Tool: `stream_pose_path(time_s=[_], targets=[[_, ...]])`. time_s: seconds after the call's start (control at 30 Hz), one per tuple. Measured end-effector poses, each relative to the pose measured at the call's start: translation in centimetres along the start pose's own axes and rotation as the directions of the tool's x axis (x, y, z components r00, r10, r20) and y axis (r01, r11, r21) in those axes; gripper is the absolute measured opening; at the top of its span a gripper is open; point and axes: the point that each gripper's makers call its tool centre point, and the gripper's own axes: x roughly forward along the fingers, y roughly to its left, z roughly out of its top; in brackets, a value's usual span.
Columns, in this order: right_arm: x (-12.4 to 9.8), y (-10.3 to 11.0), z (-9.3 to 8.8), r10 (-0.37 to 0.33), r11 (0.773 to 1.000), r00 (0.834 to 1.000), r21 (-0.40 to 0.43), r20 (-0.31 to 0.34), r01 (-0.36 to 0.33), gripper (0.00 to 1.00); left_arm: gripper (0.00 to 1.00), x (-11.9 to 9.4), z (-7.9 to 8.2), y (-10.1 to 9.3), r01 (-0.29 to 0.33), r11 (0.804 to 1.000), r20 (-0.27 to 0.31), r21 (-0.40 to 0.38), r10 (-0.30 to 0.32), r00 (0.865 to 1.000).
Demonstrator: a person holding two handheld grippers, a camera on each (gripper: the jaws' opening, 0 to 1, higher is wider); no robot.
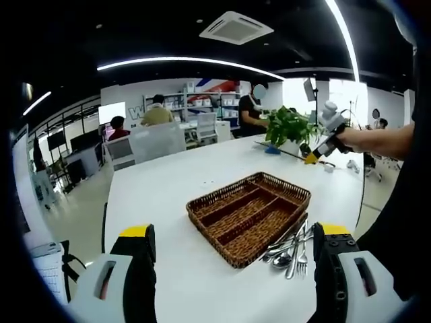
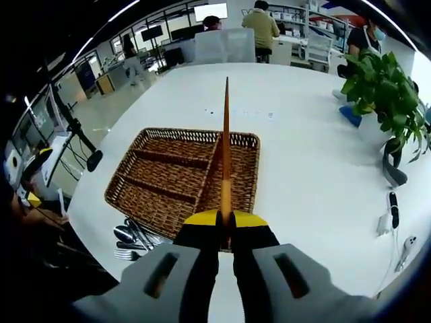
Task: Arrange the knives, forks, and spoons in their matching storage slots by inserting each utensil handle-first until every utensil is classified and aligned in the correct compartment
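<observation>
A wicker cutlery basket (image 1: pixel 202 204) with several long compartments lies on the white table (image 1: pixel 161 182). A pile of loose silver forks and spoons (image 1: pixel 291 250) rests beside its near right edge. My left gripper (image 1: pixel 236 232) is held open above the table in front of the basket, with nothing between its jaws. My right gripper (image 2: pixel 226 219) is shut on a thin copper-coloured knife (image 2: pixel 226 148), seen edge-on and pointing out over the basket (image 2: pixel 145 138). The same pile of utensils (image 2: pixel 135 239) lies at the basket's lower left. In the left gripper view a hand holds the right gripper (image 1: pixel 314 156) high at the right, the knife (image 1: pixel 279 149) sticking out leftward.
A potted green plant (image 1: pixel 289 124) (image 2: pixel 380 87) stands at the far side of the table, with a blue object (image 2: pixel 351 116) next to it. Cables and a charger (image 2: pixel 394 208) lie near the right edge. People sit at desks and chairs beyond the table.
</observation>
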Motion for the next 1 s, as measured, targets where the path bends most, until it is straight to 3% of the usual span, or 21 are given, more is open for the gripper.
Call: stream_pose_path(time_s=[1.0], targets=[[2.8, 0.3, -3.7, 0.010, 0.999, 0.996, 0.049, -0.085, -0.006, 0.03, 1.00, -0.4, -0.3, -1.0, 0.006, 1.000, 0.000, -0.002, -0.006, 1.000]])
